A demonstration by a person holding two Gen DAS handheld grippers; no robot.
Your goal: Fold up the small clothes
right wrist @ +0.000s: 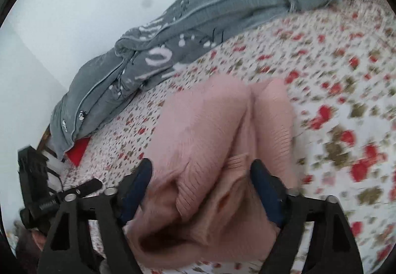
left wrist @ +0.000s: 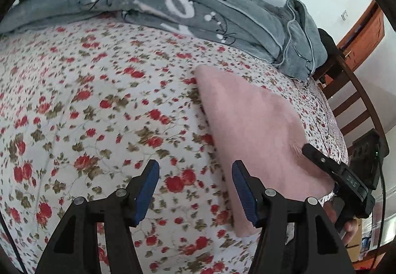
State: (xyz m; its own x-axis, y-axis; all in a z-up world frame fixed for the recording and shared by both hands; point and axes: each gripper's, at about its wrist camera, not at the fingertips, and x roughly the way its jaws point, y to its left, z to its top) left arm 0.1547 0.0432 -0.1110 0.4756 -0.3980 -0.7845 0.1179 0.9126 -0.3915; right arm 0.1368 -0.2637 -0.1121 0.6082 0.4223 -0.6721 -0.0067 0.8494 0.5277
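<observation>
Floral bedsheet (left wrist: 99,105) under all; grey blanket (left wrist: 173,1) heaped along far edge. Pink knit garment (right wrist: 222,137) folded flat on sheet. Left gripper (left wrist: 195,189) half open, empty, beside garment. Right gripper (right wrist: 200,189) half open astride bunched knit; grip cannot be told.

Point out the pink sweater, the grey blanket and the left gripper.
pink sweater (left wrist: 250,120), left wrist view, middle of its flat top face.
grey blanket (left wrist: 153,1), left wrist view, lettered top fold.
left gripper (left wrist: 195,189), left wrist view, midway between its fingertips.
</observation>
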